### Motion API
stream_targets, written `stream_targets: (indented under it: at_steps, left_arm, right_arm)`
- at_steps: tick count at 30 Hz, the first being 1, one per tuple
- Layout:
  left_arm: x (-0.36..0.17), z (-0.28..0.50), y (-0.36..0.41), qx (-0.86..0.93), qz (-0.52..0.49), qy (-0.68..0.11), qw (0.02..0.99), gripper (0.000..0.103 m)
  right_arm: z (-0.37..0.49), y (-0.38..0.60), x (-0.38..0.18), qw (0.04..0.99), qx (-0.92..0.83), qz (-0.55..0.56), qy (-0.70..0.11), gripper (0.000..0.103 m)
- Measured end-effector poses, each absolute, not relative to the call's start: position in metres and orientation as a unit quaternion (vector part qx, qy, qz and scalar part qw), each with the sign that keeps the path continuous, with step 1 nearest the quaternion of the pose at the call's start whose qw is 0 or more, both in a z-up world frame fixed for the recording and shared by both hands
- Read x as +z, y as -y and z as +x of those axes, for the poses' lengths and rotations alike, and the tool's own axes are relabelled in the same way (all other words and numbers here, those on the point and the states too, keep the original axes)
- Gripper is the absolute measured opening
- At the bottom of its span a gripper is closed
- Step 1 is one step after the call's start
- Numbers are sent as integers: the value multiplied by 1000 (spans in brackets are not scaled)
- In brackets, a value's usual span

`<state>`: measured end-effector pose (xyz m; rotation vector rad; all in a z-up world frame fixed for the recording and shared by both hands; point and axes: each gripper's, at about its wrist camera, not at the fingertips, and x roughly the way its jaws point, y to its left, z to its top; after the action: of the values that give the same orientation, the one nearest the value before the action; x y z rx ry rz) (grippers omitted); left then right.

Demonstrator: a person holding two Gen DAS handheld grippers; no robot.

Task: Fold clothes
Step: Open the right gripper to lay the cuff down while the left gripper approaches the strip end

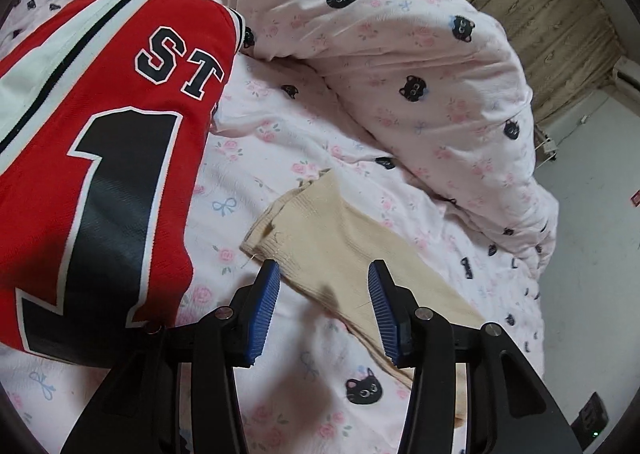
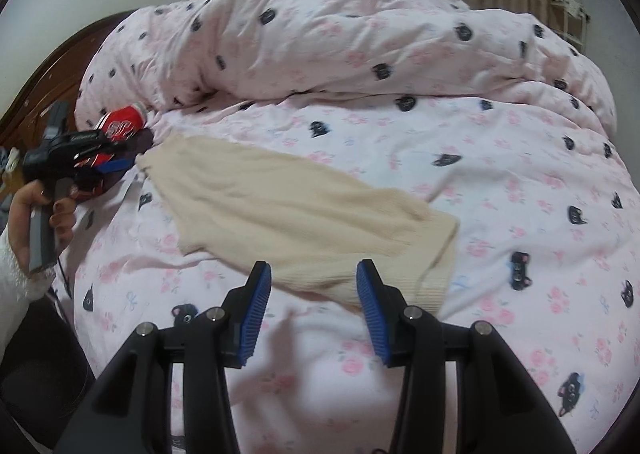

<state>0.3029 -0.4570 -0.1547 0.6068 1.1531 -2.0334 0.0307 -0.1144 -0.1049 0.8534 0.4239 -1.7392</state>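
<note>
A cream knit garment (image 2: 288,206) lies flat on the pink bed sheet (image 2: 480,214); its narrow end shows in the left wrist view (image 1: 340,238). My left gripper (image 1: 324,274) is open, its jaws hovering over that narrow end. It also shows in the right wrist view (image 2: 108,162), held by a hand at the far left. My right gripper (image 2: 314,272) is open, its jaws hovering over the garment's ribbed near edge. A red jersey (image 1: 100,158) with a black number and letters lies to the left of the cream garment; in the right wrist view (image 2: 124,122) it is mostly hidden.
A bunched pink duvet (image 2: 340,42) with cat faces lies along the far side of the bed. A dark wooden headboard (image 2: 44,86) is at the left. Curtains (image 1: 540,14) and a white wall (image 1: 592,254) lie beyond the bed.
</note>
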Motion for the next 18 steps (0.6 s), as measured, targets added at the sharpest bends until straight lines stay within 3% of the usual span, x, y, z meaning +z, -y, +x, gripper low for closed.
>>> stream_targets:
  at_steps: [18]
  left_arm:
    - [-172,303,464,-758,246,-451,403,41]
  right_arm:
    - [48,126,-125,562,-713,357,-222,46]
